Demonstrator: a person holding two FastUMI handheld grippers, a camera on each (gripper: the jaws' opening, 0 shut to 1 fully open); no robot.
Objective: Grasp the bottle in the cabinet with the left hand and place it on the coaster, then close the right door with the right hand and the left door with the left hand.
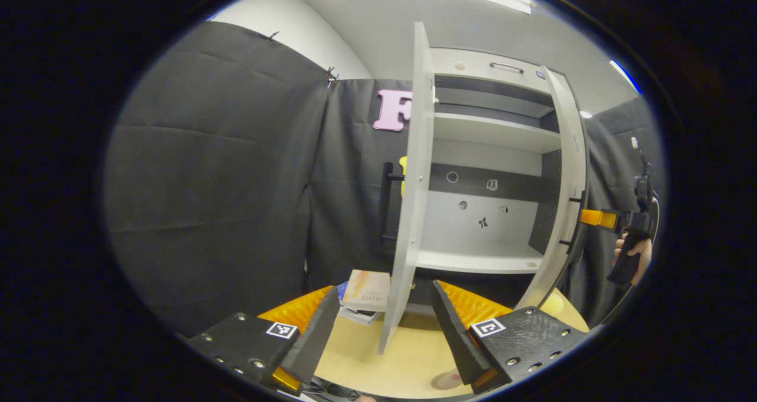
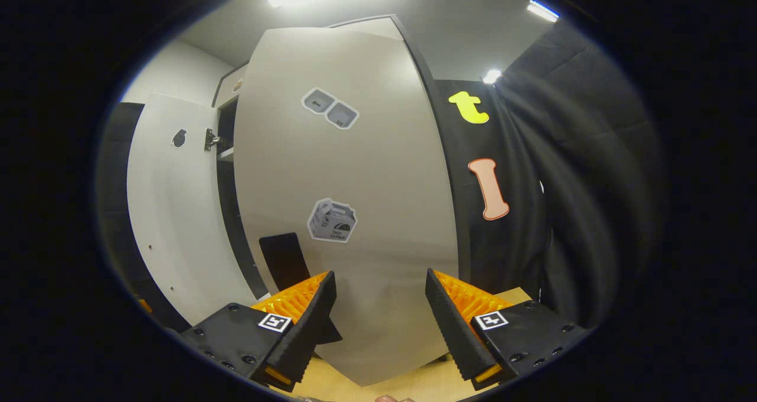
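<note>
Between my left gripper's (image 1: 384, 325) spread, empty fingers stood the left door's (image 1: 408, 213) edge, cabinet (image 1: 491, 154) shelves bare beyond; books (image 1: 366, 292) lay on the table (image 1: 402, 360). I couldn't spot the bottle. Right gripper view: my right gripper (image 2: 381, 313) hung open, empty, before the right door (image 2: 355, 213).

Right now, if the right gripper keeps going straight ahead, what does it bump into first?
Most likely the right door. The open right gripper points straight at its outer face, which looks close, though depth is hard to judge.
</note>
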